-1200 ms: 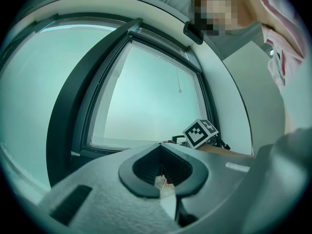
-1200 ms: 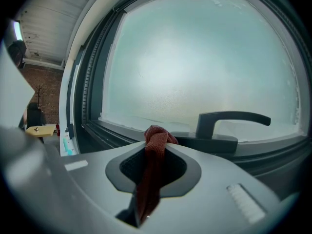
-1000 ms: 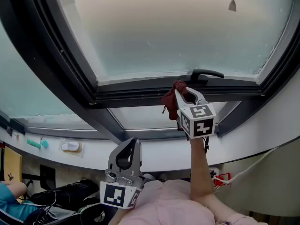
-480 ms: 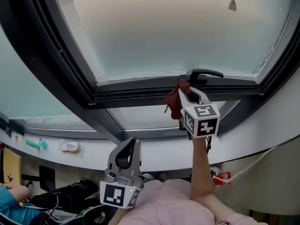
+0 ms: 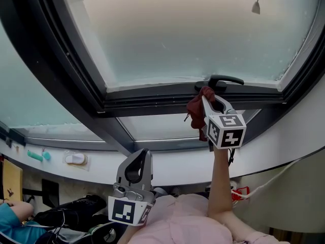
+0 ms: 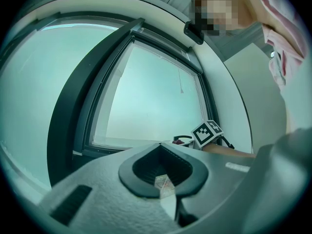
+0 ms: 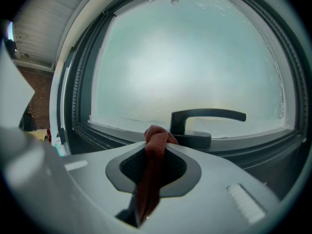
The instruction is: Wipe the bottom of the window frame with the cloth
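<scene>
Cloth (image 5: 195,110) clamped in right gripper (image 5: 207,99), beside window handle (image 5: 224,80)

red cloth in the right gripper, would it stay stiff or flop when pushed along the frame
Probably floppy: the red cloth bunches in soft folds above the shut jaws of the right gripper and hangs loose below. Likely light, so it should crumple and drag against the window frame rather than slide stiffly.
</scene>
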The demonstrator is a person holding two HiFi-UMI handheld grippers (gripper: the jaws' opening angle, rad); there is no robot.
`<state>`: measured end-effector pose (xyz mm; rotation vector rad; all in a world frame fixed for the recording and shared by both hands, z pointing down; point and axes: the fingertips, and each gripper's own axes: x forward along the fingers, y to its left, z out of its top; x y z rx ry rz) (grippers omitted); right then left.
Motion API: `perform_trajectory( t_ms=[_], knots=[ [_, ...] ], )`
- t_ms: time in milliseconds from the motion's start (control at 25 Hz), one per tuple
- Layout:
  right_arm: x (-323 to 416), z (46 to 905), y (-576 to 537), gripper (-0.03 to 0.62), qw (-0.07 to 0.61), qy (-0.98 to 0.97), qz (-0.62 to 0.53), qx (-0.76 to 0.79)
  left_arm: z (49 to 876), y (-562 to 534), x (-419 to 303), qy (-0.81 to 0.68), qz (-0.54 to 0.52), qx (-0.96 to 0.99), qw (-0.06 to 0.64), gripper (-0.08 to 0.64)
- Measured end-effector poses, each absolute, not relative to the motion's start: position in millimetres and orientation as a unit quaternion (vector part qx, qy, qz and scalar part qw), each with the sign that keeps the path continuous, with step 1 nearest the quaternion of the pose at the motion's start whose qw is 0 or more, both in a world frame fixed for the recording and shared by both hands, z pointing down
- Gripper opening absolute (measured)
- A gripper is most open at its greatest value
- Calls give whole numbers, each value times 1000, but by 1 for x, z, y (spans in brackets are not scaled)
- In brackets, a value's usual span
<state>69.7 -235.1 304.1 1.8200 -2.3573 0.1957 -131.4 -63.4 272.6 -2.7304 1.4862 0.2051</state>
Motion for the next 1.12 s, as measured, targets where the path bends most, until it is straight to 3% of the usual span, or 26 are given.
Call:
perform_trajectory(
  t_ms=[480, 760, 1120],
  knots=[
    [86, 305, -234, 55, 77, -766, 68, 635, 271, -64, -154, 484, 73, -872, 12, 0],
    [76, 297, -225, 55, 136, -757, 16, 639, 269, -63, -170, 483, 75, -873, 9, 0],
    [29, 270, -196, 55, 58, -782, 9, 621, 271, -64, -191, 471, 70, -880, -2, 0]
  ],
)
